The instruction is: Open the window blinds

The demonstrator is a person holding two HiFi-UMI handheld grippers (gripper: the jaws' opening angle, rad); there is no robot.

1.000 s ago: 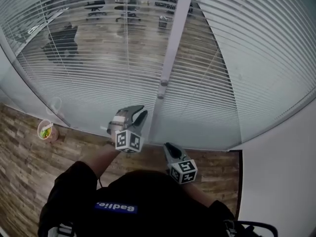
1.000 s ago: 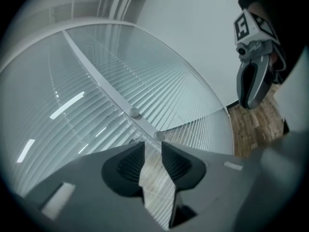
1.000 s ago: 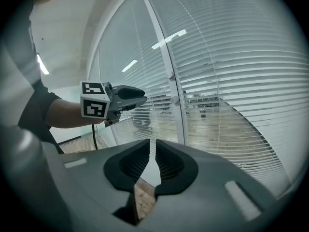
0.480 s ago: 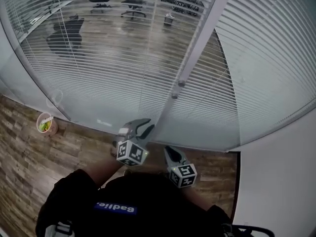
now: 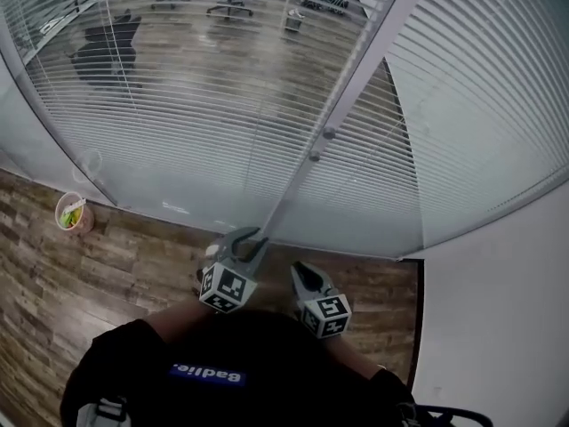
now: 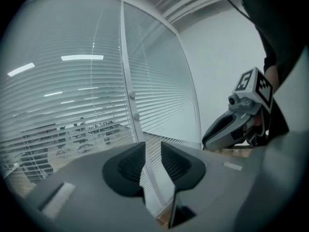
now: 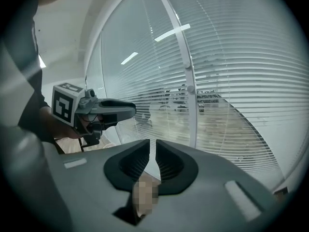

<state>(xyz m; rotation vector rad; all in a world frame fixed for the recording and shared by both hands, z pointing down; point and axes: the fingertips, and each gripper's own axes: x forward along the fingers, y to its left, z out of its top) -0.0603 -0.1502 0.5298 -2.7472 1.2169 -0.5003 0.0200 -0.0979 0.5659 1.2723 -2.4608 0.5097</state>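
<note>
White slatted blinds (image 5: 204, 105) hang behind glass; through the left panel's slats a room with chairs shows. The right panel (image 5: 480, 105) looks denser. A white frame post (image 5: 356, 74) with two small knobs (image 5: 321, 145) divides them. My left gripper (image 5: 252, 238) hovers at the foot of that post, jaws parted with nothing between them; the post (image 6: 126, 66) shows beyond the gap of the left gripper (image 6: 152, 151). My right gripper (image 5: 298, 269) is held low beside it, jaws a narrow slit apart and empty, as the right gripper (image 7: 152, 151) view shows.
A small cup (image 5: 71, 213) stands on the wood floor (image 5: 107, 265) at the left by the glass. A plain white wall (image 5: 498, 327) closes the corner on the right. The person's dark torso fills the bottom of the head view.
My left gripper has dropped lower and back from the blinds toward the post's foot, rolling as it went. The right gripper has shifted slightly. The head view has tilted.
</note>
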